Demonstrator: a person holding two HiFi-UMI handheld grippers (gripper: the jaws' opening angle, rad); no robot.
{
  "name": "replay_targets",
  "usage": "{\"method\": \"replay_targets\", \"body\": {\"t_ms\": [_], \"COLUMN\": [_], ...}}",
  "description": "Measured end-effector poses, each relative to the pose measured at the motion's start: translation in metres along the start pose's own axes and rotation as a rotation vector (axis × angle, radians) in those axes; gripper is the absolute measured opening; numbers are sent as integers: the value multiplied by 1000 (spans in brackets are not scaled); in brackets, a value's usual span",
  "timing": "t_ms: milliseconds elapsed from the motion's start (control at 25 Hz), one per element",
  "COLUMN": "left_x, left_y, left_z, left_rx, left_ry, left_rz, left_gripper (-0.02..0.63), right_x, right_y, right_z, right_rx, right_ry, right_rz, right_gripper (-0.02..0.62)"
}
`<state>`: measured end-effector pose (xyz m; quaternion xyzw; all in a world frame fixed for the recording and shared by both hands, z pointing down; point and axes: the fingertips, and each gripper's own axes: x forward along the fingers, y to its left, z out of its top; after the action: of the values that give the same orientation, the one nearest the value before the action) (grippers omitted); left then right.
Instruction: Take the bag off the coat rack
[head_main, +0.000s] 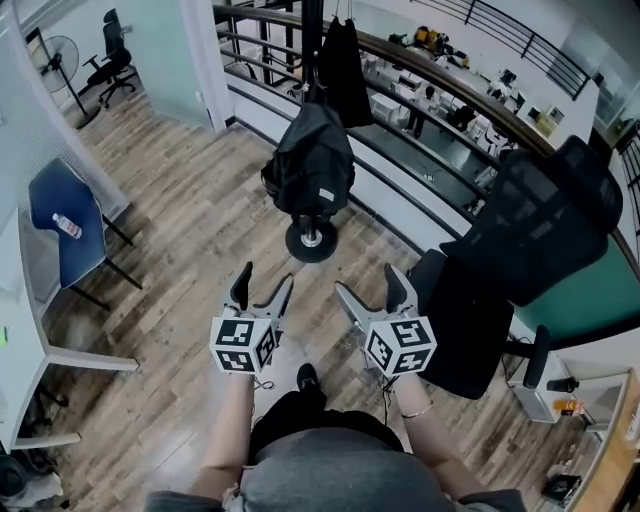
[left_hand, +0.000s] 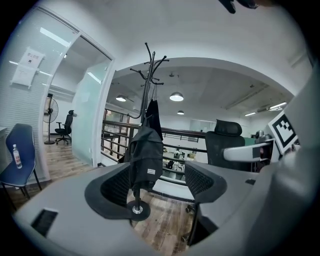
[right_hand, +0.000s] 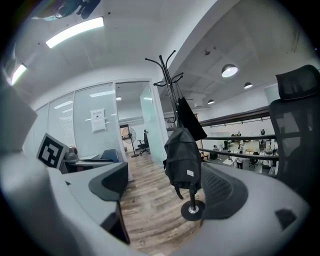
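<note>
Rack top was cut off by the head view's upper edge; the bag (head_main: 312, 165) covered most of the pole. The bag hung low on the coat rack (head_main: 311, 241), just above its round base, with a dark garment (head_main: 343, 70) higher up. Bag contents not visible. Left gripper (head_main: 266, 275) and right gripper (head_main: 366, 280) were both released, empty, well short of the bag. A bottle (head_main: 67, 226) lay on a blue chair (head_main: 62, 200).

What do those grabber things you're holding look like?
The left gripper and right gripper match: two curved grey tongs with black ridged pads inside. Behind them sit the left cube and right cube, white with black square markers. No sleeves reach the forearms; a thin bracelet rings the right wrist.
</note>
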<state>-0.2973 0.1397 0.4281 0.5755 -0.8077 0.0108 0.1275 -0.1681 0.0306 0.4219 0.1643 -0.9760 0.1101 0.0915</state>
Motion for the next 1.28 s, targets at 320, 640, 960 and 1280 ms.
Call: {"method": "replay_targets", "body": {"t_ms": [320,640,960,1280], "left_x": [32,61,103,167], "left_y": [29,44,65,87], "left_z": [11,10,22,13], "left_rx": [11,4,7,-6], "left_ry": [-2,11,3,74], "left_rz": [2,6,49,89], "left_gripper": [322,322,328,333], "right_x": [31,56,107,166], "right_y": [-12,-32,-55,-96], "right_z": [11,14,22,25], "right_rx": [-10,-12,5,3], "right_ry": [-6,1,16,63], "right_rz": [-46,-56,-16,4], "right_gripper": [459,463,472,474]}}
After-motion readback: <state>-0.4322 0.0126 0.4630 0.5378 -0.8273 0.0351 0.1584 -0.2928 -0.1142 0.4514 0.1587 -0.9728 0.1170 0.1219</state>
